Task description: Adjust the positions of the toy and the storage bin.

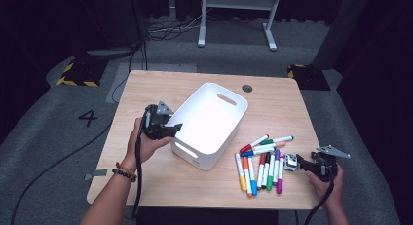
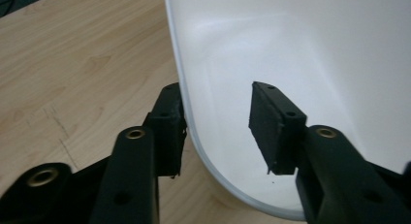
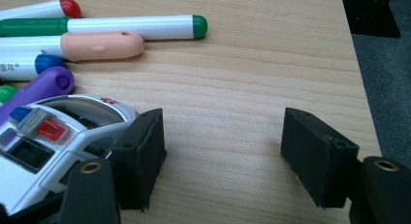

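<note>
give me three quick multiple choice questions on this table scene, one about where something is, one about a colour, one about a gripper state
1. Where do the markers lie?
A. inside the bin
B. on the table right of the bin
C. on the floor

2. What colour is the bin?
A. white
B. blue
C. black

3. How does the left gripper stand at the bin's rim?
A. shut, away from the bin
B. jaws apart, one on either side of the wall
C. holding a marker

Answers: 1 B, the high view shows them on the wood beside the bin. 2 A, its walls are white. 3 B, the left gripper view shows the wall between separated jaws.
</note>
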`<state>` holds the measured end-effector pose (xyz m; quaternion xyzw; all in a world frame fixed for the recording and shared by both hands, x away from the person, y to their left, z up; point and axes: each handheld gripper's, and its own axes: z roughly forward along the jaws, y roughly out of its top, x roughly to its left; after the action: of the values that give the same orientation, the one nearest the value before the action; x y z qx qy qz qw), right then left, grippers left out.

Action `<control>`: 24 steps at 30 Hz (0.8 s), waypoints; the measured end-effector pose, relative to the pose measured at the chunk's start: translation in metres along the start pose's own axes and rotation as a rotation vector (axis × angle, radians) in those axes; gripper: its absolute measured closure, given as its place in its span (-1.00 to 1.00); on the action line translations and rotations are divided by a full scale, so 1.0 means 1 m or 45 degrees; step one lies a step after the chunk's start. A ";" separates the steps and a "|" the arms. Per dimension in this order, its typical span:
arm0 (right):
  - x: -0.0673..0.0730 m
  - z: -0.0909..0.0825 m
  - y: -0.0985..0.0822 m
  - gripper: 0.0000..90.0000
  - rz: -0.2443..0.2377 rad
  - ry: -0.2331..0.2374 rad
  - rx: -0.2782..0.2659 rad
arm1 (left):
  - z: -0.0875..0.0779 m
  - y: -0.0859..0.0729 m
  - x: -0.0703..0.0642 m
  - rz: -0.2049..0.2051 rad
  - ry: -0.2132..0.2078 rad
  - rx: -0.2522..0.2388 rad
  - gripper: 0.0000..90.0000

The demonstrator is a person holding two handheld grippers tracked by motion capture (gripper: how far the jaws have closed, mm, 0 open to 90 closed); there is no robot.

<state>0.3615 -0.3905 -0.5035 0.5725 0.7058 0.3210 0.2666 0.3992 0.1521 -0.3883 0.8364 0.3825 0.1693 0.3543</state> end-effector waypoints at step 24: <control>0.000 0.000 0.000 -0.28 0.000 0.000 0.000 | 0.005 -0.010 -0.058 -0.059 -0.023 -0.124 -0.49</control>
<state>0.3615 -0.3905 -0.5035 0.5725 0.7058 0.3211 0.2665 0.3594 0.1103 -0.4001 0.8106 0.3898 0.1718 0.4019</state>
